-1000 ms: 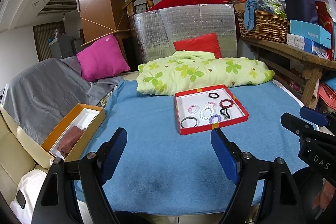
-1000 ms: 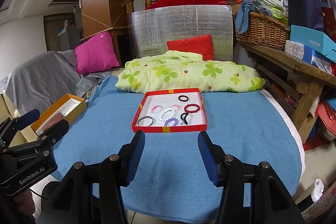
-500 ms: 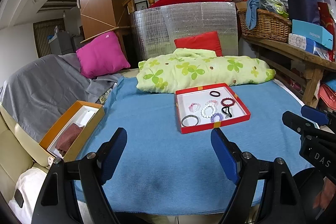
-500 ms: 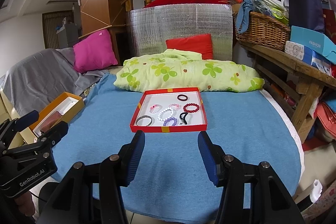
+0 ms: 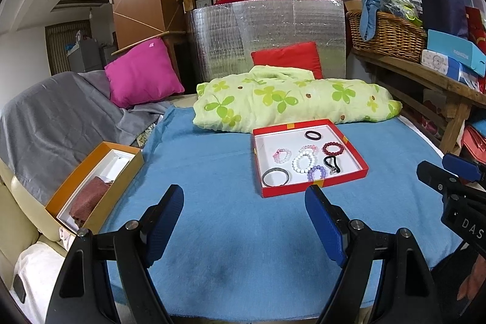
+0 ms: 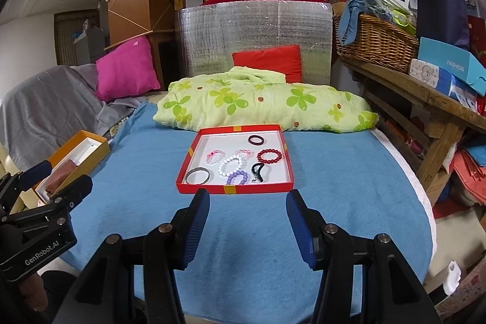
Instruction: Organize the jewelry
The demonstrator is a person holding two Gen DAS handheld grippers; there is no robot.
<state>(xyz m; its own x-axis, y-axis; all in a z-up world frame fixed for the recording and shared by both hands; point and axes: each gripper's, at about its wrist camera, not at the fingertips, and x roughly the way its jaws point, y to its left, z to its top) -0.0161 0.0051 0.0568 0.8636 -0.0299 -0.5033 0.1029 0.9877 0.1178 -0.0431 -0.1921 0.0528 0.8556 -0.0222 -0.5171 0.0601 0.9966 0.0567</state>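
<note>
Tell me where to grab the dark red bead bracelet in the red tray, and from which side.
Come straight down from above with the right gripper and pinch across one strand of the dark red bead bracelet, probably its right arc. It lies flat on the red tray floor, and that side faces only bare floor.

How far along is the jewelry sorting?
Barely started. Done: nothing visibly moved; the bracelets, including the silver bangle and red bead bracelet, all lie in the red tray. In hand: nothing; left gripper and right gripper are open, short of the tray. Left: everything. The orange box holds no bracelets.
</note>
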